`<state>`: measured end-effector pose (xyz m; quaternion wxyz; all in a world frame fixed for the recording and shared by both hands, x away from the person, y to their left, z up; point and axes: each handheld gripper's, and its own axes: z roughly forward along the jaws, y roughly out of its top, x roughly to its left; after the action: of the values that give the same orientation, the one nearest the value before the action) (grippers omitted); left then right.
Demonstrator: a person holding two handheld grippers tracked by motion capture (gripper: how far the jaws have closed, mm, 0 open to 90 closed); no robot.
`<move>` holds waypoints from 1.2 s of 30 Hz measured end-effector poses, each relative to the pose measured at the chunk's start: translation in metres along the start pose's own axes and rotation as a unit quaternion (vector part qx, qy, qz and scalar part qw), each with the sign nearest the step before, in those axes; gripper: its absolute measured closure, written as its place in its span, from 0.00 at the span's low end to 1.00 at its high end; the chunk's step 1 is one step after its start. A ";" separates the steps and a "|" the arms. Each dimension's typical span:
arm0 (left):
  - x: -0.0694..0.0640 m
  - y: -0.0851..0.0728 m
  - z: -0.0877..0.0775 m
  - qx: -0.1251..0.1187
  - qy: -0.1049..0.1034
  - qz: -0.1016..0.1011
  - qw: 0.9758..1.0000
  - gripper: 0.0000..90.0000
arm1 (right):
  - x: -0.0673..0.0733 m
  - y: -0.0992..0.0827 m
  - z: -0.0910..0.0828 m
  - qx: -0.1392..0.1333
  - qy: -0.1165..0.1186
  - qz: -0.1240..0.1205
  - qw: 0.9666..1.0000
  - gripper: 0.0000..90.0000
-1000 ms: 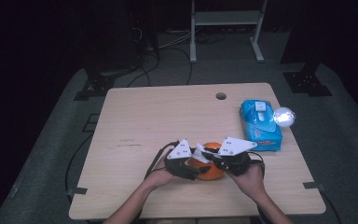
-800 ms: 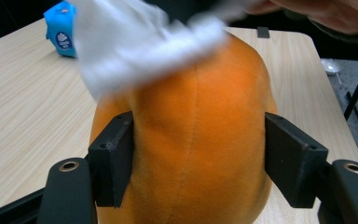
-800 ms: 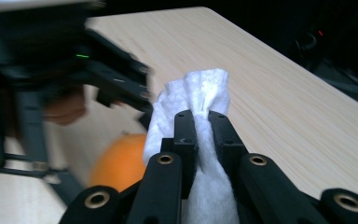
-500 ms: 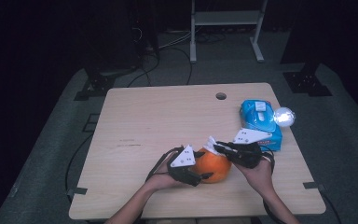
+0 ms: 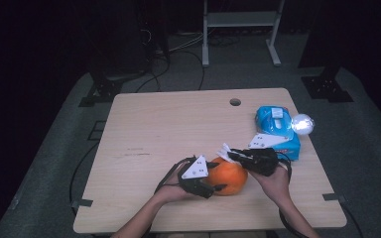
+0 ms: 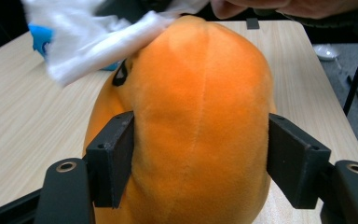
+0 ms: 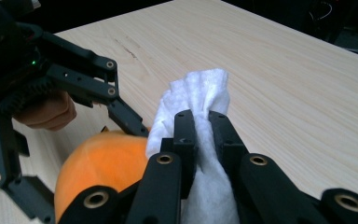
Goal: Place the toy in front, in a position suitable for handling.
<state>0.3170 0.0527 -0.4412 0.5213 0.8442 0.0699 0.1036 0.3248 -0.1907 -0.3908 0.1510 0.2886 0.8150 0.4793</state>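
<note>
1. Right gripper [image 5: 231,154]: shifted off the centre of the orange plush toy [image 5: 230,176] toward its upper right edge, nearer the blue wipe pack [image 5: 276,130]. Jaws together, clamped on the white wipe [image 7: 196,88].
2. White wipe: carried along with that shift. Now draped against the top of the plush toy, as seen in the left gripper view. Judged as one wiping stroke finished across the toy's upper surface, with more surface left to cover.
3. Left gripper [image 6: 200,158]: unmoved. Jaws just closed a little further, plush toy between them, pads pressing into both flanks. Judged as a re-tightening to hold the toy steady against the wiping.
4. Orange plush toy: same spot as one second ago, resting on the near part of the tabletop [image 5: 178,124], slightly right of centre.
</note>
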 end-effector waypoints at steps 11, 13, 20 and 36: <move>0.020 -0.010 -0.011 -0.017 0.002 -0.085 0.996 0.34 | -0.019 -0.013 -0.012 -0.015 0.000 0.048 0.999 0.91; 0.026 -0.013 -0.014 -0.022 0.006 -0.106 0.994 0.34 | -0.021 -0.014 -0.013 -0.020 0.005 0.056 0.998 0.91; 0.031 -0.015 -0.016 -0.027 0.005 -0.124 0.992 0.33 | -0.010 -0.006 -0.010 -0.035 0.017 0.036 0.999 0.91; 0.032 -0.013 -0.016 -0.027 0.006 -0.137 0.990 0.33 | -0.005 -0.010 -0.009 -0.034 -0.001 0.031 0.999 0.91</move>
<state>0.3441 0.0800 -0.4427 0.5525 0.8118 0.1852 0.0386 0.3207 -0.2041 -0.3950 0.1462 0.3089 0.7884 0.5115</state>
